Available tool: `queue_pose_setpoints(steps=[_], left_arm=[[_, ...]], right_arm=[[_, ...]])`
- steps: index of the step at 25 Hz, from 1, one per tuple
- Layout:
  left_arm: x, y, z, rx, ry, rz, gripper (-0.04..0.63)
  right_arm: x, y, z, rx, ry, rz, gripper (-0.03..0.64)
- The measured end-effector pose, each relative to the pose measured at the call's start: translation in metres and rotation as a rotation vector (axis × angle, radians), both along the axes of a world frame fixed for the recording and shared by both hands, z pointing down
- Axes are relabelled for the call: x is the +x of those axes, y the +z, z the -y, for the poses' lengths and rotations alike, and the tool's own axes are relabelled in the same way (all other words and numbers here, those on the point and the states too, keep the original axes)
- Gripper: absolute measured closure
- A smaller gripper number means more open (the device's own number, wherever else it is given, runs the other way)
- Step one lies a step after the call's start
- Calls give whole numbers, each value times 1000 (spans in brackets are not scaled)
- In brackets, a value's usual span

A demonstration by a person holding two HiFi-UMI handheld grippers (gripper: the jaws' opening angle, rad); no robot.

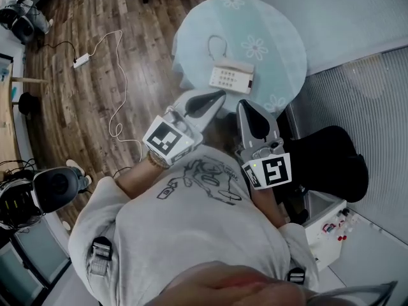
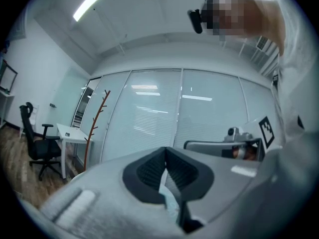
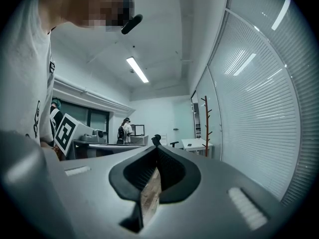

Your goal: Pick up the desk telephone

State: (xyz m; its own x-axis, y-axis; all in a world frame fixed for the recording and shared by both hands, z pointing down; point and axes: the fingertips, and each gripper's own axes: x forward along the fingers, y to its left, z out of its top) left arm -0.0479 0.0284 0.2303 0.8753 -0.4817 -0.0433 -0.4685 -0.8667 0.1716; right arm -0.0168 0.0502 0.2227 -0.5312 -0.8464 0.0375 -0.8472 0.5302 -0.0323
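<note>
Head view shows the white plastic desk telephone (image 1: 231, 77) lying flat on the round table with a pale-green flowered cloth (image 1: 191, 37), near its front edge. It looks light, rigid and smooth, probably slippery; squeezing its two short sides seems safest. It sits near, untouched, at 1 o'clock from the left gripper (image 1: 218, 96) and 11 o'clock from the right gripper (image 1: 245, 104). Both grippers' jaws are pressed together, empty.

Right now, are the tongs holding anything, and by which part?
Nothing is held. The left tongs and right tongs are both shut and empty; the telephone sits untouched on the round table.
</note>
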Motion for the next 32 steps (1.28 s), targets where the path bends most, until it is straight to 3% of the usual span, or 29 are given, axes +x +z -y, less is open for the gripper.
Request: queue_pose_setpoints(steps=[8, 12, 29, 32], left_arm=[[-1, 15, 58, -53, 31, 15, 594], [17, 22, 75, -70, 50, 7, 594], [45, 41, 97, -108, 10, 27, 592], [45, 54, 102, -125, 17, 48, 561]], right_arm=[[2, 4, 58, -24, 35, -8, 611], [19, 18, 75, -54, 56, -3, 611], [47, 42, 97, -111, 5, -10, 611], [49, 54, 104, -136, 6, -28, 601]])
